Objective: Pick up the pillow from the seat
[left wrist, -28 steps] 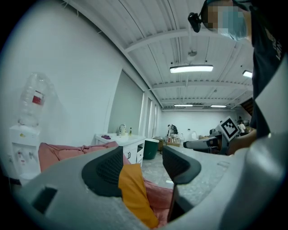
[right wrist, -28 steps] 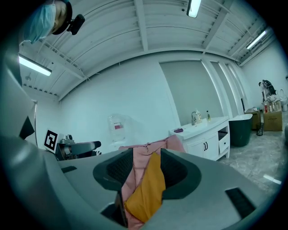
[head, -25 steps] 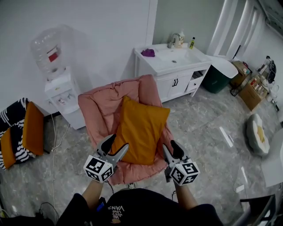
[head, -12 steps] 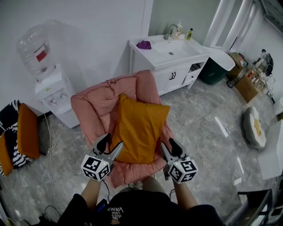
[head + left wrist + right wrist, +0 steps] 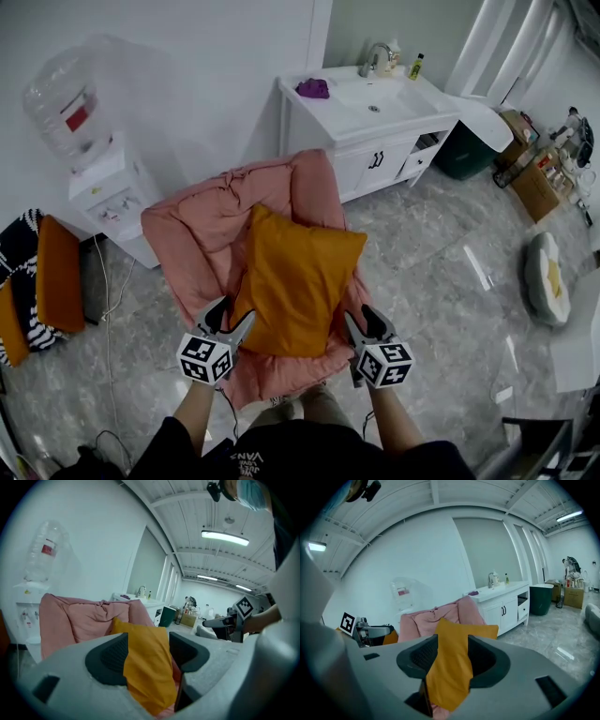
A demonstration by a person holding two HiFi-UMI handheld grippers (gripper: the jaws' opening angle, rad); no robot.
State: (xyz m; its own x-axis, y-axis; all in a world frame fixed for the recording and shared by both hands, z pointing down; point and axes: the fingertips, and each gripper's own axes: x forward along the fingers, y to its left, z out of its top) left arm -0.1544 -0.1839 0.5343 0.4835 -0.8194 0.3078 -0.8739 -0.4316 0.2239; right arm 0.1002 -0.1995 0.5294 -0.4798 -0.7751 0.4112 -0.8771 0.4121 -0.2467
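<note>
Flanking the orange pillow [image 5: 295,281] — leaned on the pink chair [image 5: 202,234] — the left tool [image 5: 232,317] at 8 o'clock and the right tool [image 5: 364,319] at 4 have been lowered, jaws wide, the right's just widened; the pillow is framed between them, not yet gripped.

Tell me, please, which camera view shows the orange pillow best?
The head view: it looks down on the whole pillow as it lies on the pink seat. Each gripper view sees it from low down and shows only a part of it.
</note>
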